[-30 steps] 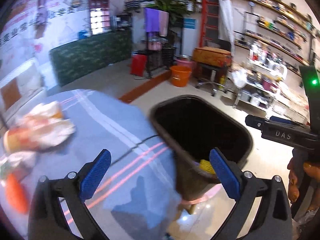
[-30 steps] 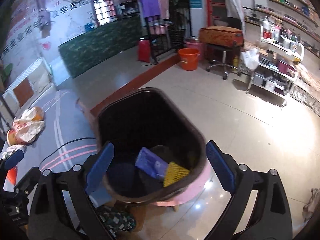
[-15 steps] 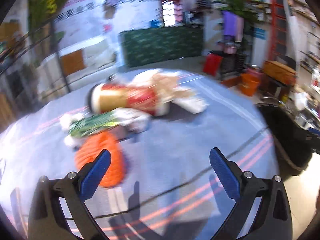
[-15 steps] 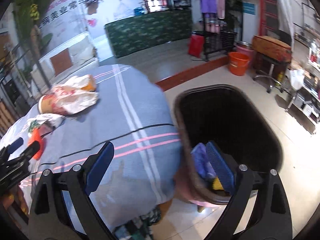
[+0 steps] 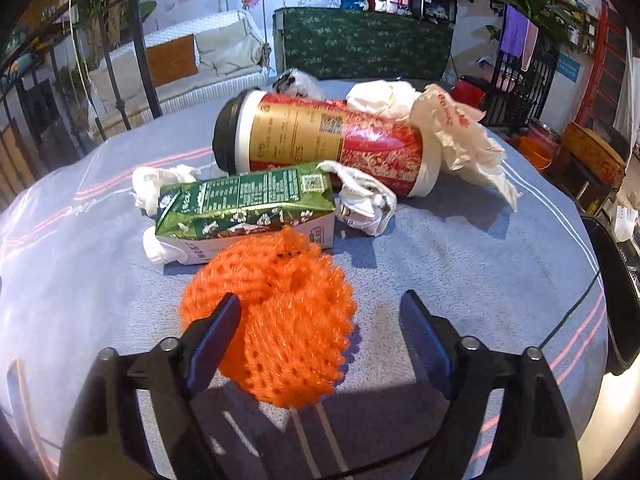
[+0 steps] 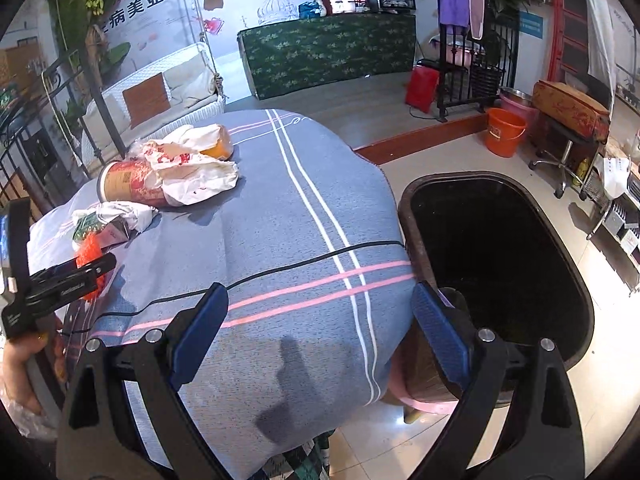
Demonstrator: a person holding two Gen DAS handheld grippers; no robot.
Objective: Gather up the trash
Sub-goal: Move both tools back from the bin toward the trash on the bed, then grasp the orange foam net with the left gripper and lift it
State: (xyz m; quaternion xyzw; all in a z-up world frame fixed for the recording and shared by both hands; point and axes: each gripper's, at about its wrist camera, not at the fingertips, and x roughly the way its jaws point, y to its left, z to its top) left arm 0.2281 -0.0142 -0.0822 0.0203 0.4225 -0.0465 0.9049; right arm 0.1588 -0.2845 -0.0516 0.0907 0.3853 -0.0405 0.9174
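Observation:
An orange foam net (image 5: 280, 320) lies on the blue-grey tablecloth (image 5: 460, 264), between the fingers of my left gripper (image 5: 320, 302). The jaws are closing: the left pad touches the net, the right pad stands apart from it. Behind the net lie a green drink carton (image 5: 244, 204), crumpled tissue (image 5: 364, 200), a red and gold paper cup (image 5: 328, 144) on its side and a white wrapper (image 5: 460, 136). My right gripper (image 6: 320, 292) hangs open and empty over the table's near edge, beside the dark trash bin (image 6: 404, 216). In the right wrist view, the left gripper (image 6: 92, 266) is at the far left.
A thin black cable (image 6: 280, 268) runs across the cloth. The bin stands on the tiled floor right of the table; its rim (image 5: 616, 288) shows at the right edge of the left wrist view. An orange bucket (image 6: 504, 132) and a stool stand further back. A hand (image 6: 20, 364) holds the left gripper.
The left gripper swung from the bin to the trash pile, came down over the orange net, and its jaws narrowed. The right gripper swung from over the bin to the table edge.

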